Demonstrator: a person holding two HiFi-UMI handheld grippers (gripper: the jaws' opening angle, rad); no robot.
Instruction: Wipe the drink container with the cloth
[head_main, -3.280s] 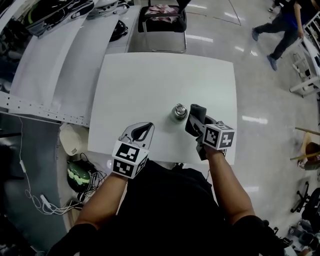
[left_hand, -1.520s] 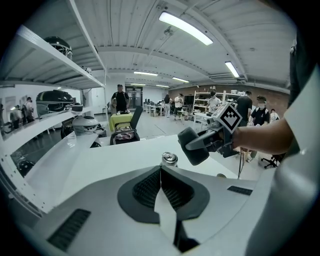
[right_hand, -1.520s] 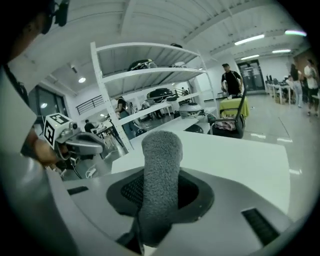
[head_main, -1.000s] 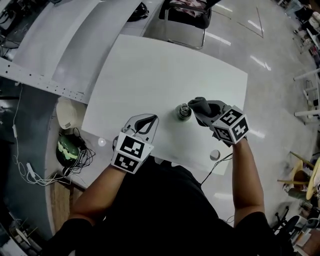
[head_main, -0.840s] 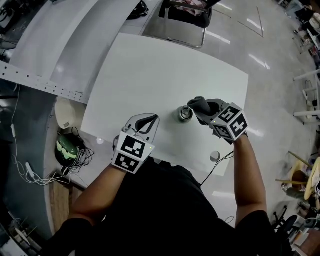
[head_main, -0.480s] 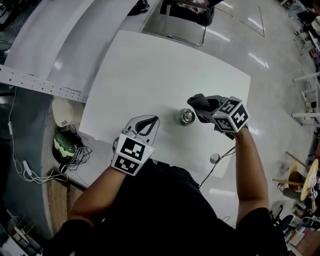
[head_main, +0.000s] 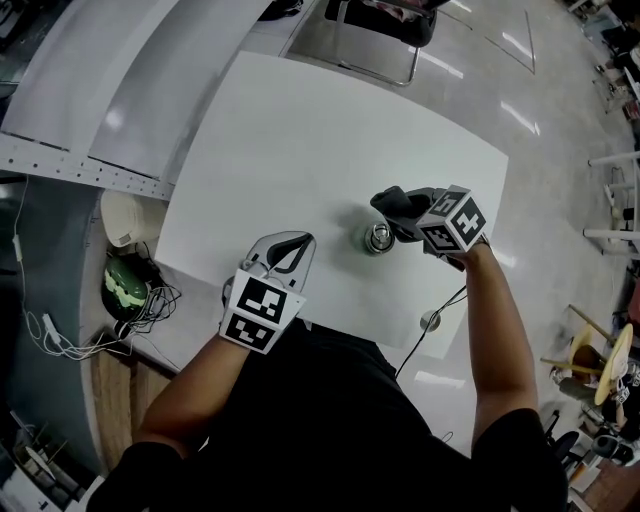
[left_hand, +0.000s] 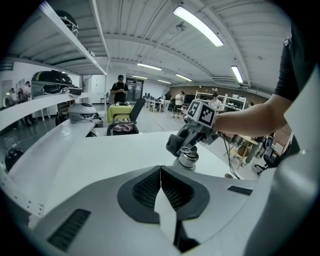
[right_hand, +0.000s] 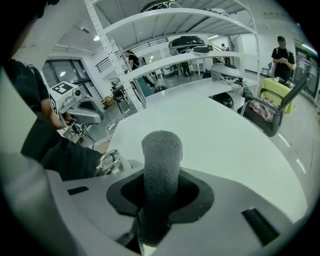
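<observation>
A small metal drink container (head_main: 378, 238) with a loop handle on its lid stands upright near the middle of the white table (head_main: 300, 140). My right gripper (head_main: 402, 210) is shut on a dark grey cloth (head_main: 393, 203), whose rolled end sits just right of and beyond the container's top. In the right gripper view the cloth (right_hand: 161, 155) sticks up between the jaws and the container (right_hand: 109, 162) is low on the left. My left gripper (head_main: 285, 250) rests shut and empty near the table's front edge, left of the container (left_hand: 187, 157).
A black chair (head_main: 375, 30) stands at the table's far end. A cable with a small round plug (head_main: 430, 320) lies at the near right edge. White shelving (head_main: 90, 90) runs along the left, with a helmet (head_main: 125, 285) on the floor below.
The right gripper has carried the cloth a little farther round the container's far right side, close to its top. The left gripper has stayed put. The head camera has shifted.
</observation>
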